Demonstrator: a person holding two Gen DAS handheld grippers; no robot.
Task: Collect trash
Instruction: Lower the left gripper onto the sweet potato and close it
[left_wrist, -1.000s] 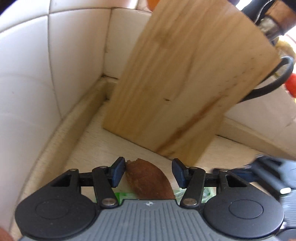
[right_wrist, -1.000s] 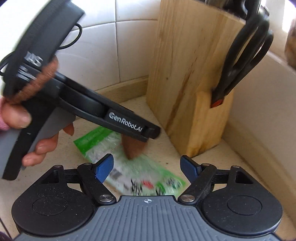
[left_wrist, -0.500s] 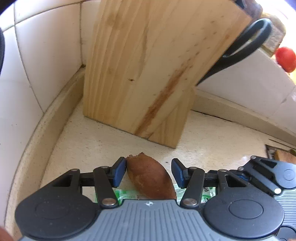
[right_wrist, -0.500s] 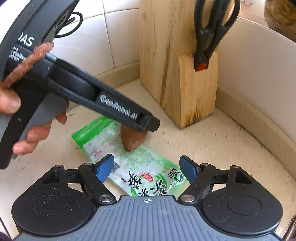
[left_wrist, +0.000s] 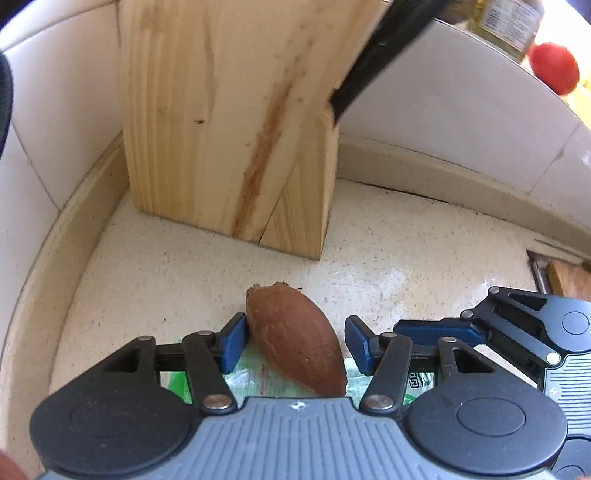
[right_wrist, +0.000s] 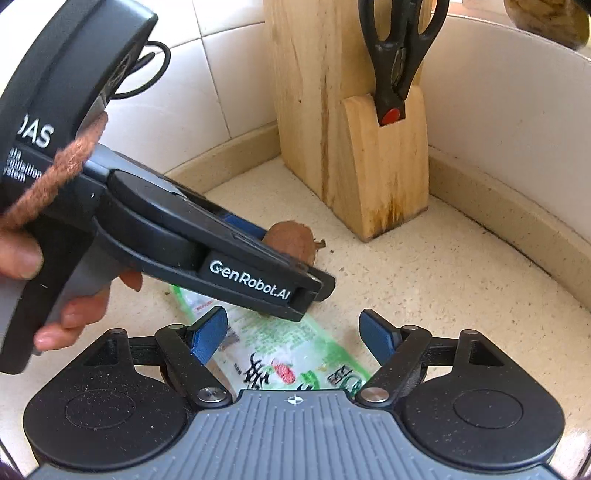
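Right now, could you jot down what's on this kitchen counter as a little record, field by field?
Setting: speckled counter in a tiled corner
Trash 1: brown peel piece, lying partly on the wrapper
Trash 2: green and white snack wrapper, flat on the counter
Left gripper: open, fingers either side of the peel piece, one blue pad touching it
Right gripper: open, above the wrapper's near end
Behind: wooden knife block holding black scissors
Person: a hand grips the left tool
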